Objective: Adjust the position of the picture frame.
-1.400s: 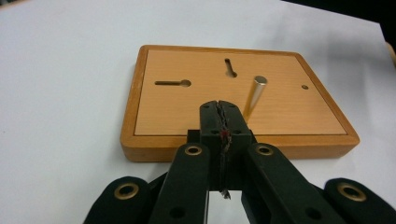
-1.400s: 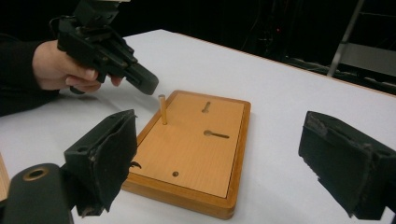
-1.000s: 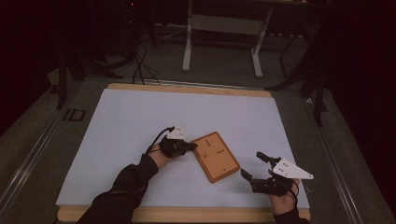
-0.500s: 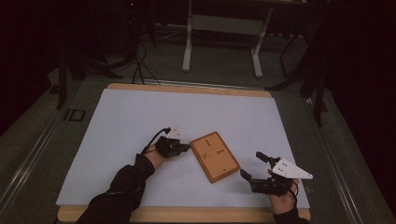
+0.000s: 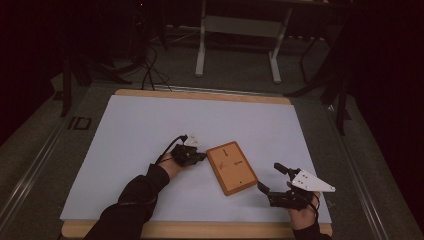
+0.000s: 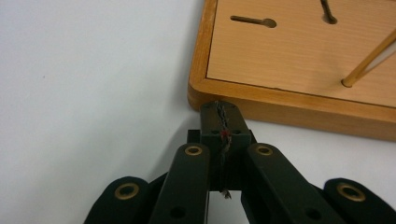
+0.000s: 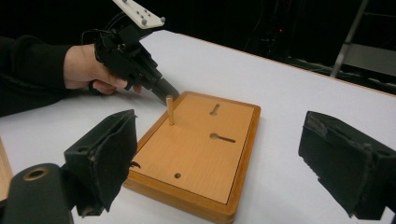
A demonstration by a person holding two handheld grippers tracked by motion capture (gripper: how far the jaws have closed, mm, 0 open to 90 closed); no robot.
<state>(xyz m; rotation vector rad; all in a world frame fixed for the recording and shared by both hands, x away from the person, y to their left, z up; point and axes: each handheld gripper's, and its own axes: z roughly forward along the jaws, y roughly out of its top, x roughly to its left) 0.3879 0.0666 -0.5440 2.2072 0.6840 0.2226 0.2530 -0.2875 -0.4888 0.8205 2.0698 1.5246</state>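
Note:
A flat wooden board (image 5: 231, 167) with two keyhole slots lies on the white table top (image 5: 150, 125), turned at an angle. A thin wooden peg (image 7: 170, 111) stands upright near one corner of the board (image 7: 201, 149). My left gripper (image 5: 202, 156) is shut, with nothing between its jaws. In the left gripper view its tips (image 6: 220, 109) touch the side of the board (image 6: 289, 51) at a corner, close to the peg (image 6: 369, 60). My right gripper (image 5: 269, 176) stands open just off the board's near right side, its pads (image 7: 116, 140) apart from the wood.
The table's wooden front edge (image 5: 200, 229) runs just below both hands. Dark floor with cables and a white metal stand (image 5: 237, 45) lies beyond the far edge. Open white surface stretches left of the board and behind it.
The left hand has shifted only slightly beside the board. The board and the right gripper have kept still.

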